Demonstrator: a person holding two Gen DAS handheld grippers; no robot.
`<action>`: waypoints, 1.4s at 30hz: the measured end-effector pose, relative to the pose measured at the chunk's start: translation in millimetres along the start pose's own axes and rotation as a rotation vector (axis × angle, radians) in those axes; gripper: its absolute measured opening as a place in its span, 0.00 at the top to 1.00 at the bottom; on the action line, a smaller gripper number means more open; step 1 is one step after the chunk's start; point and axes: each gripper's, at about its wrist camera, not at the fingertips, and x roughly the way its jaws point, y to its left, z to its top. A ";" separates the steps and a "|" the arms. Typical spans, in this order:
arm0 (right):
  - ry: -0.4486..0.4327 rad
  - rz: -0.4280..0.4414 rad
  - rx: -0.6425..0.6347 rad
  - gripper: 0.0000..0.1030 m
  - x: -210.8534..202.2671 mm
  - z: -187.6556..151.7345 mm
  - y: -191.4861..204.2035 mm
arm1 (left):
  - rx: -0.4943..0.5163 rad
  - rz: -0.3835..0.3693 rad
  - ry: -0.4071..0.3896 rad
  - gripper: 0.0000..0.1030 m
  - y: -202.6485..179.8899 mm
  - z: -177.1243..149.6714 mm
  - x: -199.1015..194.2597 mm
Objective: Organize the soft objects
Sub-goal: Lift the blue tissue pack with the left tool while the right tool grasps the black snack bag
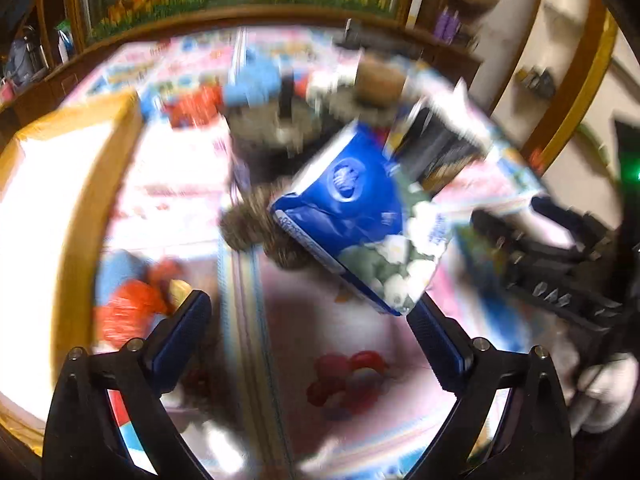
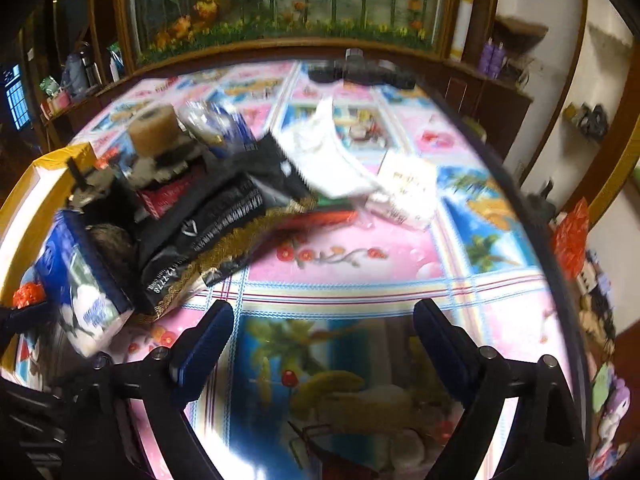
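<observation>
Item: soft objects heaped on a round table (image 2: pixel 400 264) covered with a pink pictured cloth; both views are blurred

Blue tissue pack (image 1: pixel 352 216): seen lying tilted on top of the heap, toward the table's left edge, partly over a brown fuzzy object (image 1: pixel 248 224) whose kind cannot be told. In the left wrist view its lower corner appears just at the tip of one finger of the left gripper (image 1: pixel 312 320); whether they touch cannot be told.

Black packet (image 2: pixel 208 216): laid beside the tissue pack, nearer the table's centre, over a strip with gold trim.

White cloth (image 2: pixel 332 160): spread toward the far middle of the table, apart from the heap.

Yellow-rimmed box (image 1: pixel 72 184): set at the left edge; judged the likely destination.

Left gripper: jaws spread wide, nothing clamped.

Right gripper (image 2: pixel 324 332): jaws wide apart, only bare cloth between them.

Handling note: the pack is judged compressible and slippery; it is best straddled across its narrow sides and closed on gently, so that the items beneath are not dragged
</observation>
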 end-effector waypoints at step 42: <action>-0.194 0.140 0.413 0.05 -29.9 -12.8 -80.4 | 0.027 -0.016 -0.002 0.51 -15.2 12.6 21.1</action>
